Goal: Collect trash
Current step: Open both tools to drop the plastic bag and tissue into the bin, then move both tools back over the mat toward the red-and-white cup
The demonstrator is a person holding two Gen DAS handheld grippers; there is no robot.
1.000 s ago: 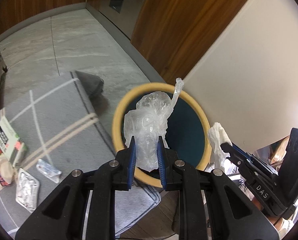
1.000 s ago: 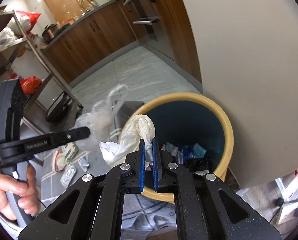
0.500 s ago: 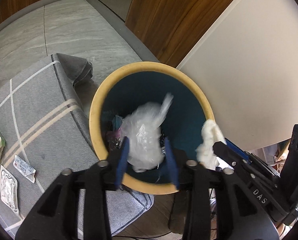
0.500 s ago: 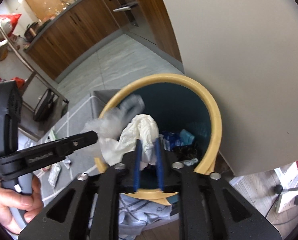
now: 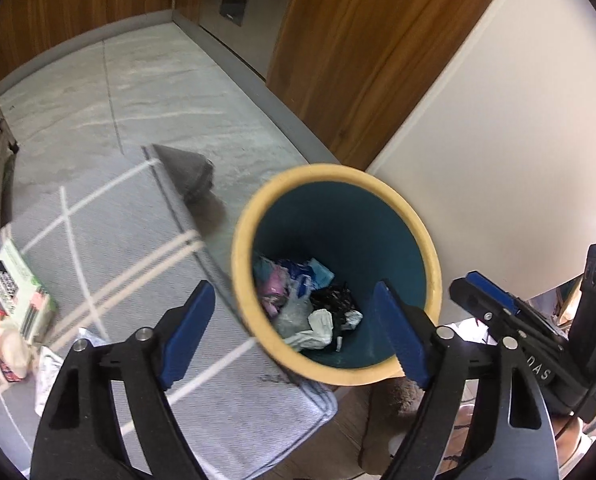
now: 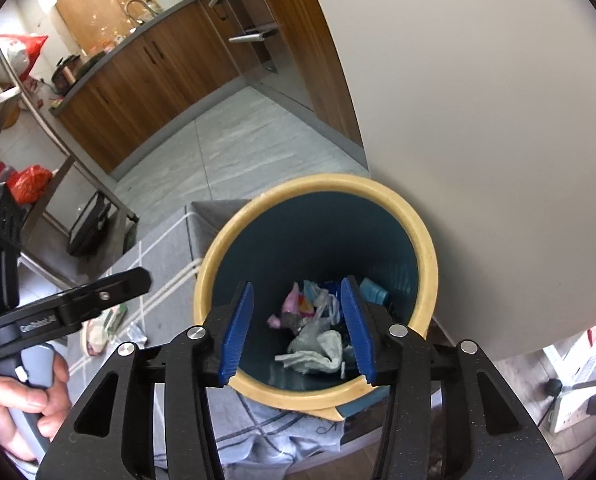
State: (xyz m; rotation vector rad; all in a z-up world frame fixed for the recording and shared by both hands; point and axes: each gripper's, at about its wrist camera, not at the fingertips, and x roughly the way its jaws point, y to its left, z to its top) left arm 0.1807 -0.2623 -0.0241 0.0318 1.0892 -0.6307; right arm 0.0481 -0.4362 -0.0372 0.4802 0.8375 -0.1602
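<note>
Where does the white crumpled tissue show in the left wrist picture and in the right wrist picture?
Left wrist: the white crumpled tissue lies at the bottom of the bin, lower centre of the picture, between the open blue fingers.
Right wrist: the tissue lies on the bin's floor, lower centre, between the blue fingers.
Shared landmark: the bin's yellow rim, which rings the trash in both views.

Left gripper (image 5: 293, 336) tilted steeply down, blue-padded fingers (image 5: 187, 334) spread wide after just opening, nothing between them. Right gripper (image 6: 295, 328) angled down likewise, fingers (image 6: 237, 330) parted about halfway, also just opening, gap empty. Bare hand (image 6: 21, 400) wrapped round the left gripper's grey handle. Right hand probably at the lower right edge of the left view, too cropped to confirm.
</note>
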